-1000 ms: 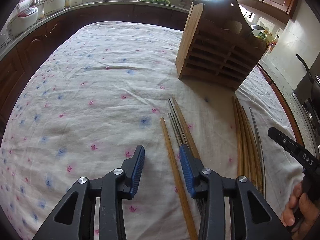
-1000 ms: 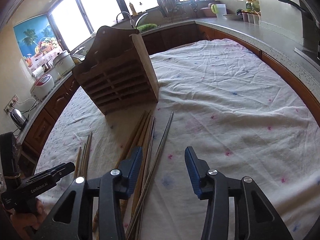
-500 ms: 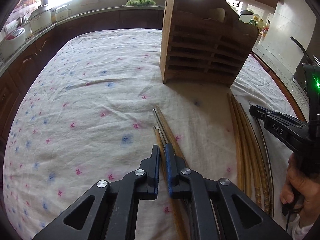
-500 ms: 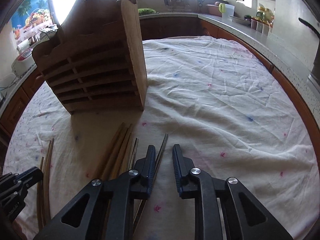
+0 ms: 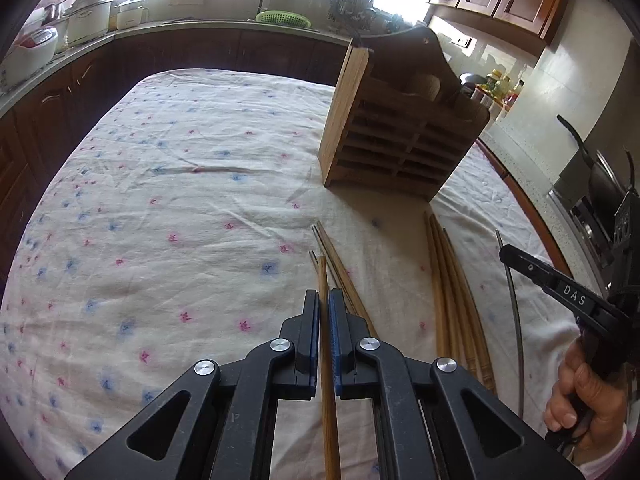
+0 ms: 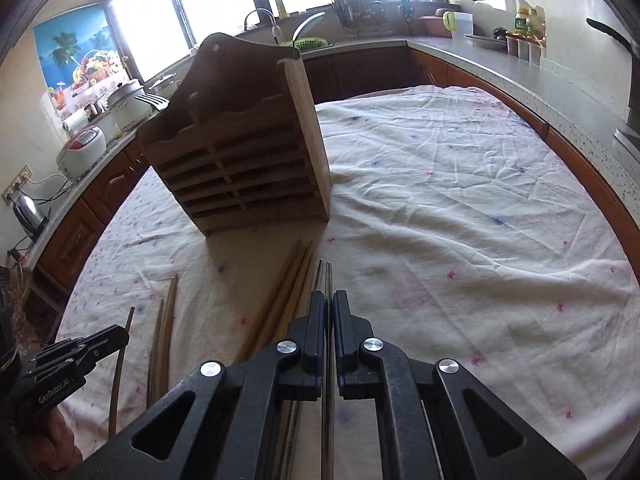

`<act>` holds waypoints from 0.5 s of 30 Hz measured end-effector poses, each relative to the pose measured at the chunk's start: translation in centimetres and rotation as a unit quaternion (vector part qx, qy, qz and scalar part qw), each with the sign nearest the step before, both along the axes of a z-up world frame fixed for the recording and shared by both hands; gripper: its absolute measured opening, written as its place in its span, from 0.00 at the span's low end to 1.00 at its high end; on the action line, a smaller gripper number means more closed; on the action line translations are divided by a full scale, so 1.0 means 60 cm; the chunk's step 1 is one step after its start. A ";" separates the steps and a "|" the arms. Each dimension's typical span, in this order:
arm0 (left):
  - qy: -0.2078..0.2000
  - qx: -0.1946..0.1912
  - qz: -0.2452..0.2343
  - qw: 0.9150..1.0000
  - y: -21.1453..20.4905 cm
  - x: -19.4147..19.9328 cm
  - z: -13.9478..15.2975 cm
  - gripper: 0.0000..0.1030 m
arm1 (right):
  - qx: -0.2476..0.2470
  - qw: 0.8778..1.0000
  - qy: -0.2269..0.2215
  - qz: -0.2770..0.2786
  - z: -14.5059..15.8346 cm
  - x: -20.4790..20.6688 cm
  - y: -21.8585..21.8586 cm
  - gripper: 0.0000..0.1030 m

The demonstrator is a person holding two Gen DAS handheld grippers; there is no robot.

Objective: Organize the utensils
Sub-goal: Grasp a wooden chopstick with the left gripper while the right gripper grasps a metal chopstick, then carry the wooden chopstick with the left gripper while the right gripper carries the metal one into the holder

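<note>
We have both grippers clamped on chopsticks above the table, which is covered by a white cloth (image 5: 168,208) printed with small pink and blue flowers. Our left gripper (image 5: 324,300) has pinched a single bamboo chopstick (image 5: 322,276) between its blue pads; the stick runs straight out past the fingertips and back under the gripper body. Just right of it, the rest of that small group (image 5: 340,256) (one more bamboo stick and thin metal ones) lies on the cloth near the table's middle. Our right gripper (image 6: 328,304) is closed on a metal chopstick (image 6: 328,276), a thin grey rod that pokes forward between the dark pads. To its left a bundle of bamboo chopsticks (image 6: 288,288) lies fanned on the cloth, its tips pointing at the holder.

The wooden chopstick holder (image 5: 400,132) stands upright toward the far edge of the table, slatted front facing us, well apart from both groups of sticks. In the left view the right gripper shows at the table's right edge, with the hand (image 5: 580,396) wrapped round its grip and the metal stick hanging in a curved line beneath it.
</note>
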State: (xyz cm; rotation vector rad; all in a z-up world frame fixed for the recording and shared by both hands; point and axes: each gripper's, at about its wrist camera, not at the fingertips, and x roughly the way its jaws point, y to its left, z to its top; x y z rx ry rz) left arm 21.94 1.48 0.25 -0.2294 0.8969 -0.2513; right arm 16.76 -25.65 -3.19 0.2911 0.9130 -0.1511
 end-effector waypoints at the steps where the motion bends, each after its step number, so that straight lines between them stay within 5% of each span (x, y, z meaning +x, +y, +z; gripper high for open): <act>1: -0.004 -0.008 0.000 1.000 0.006 -0.007 0.008 0.03 | 0.003 1.000 -0.006 0.001 0.008 -0.007 0.001 0.04; 15: -0.108 -0.052 -0.012 0.993 0.062 -0.142 0.138 0.03 | 0.008 0.994 -0.103 0.029 0.136 -0.079 0.036 0.04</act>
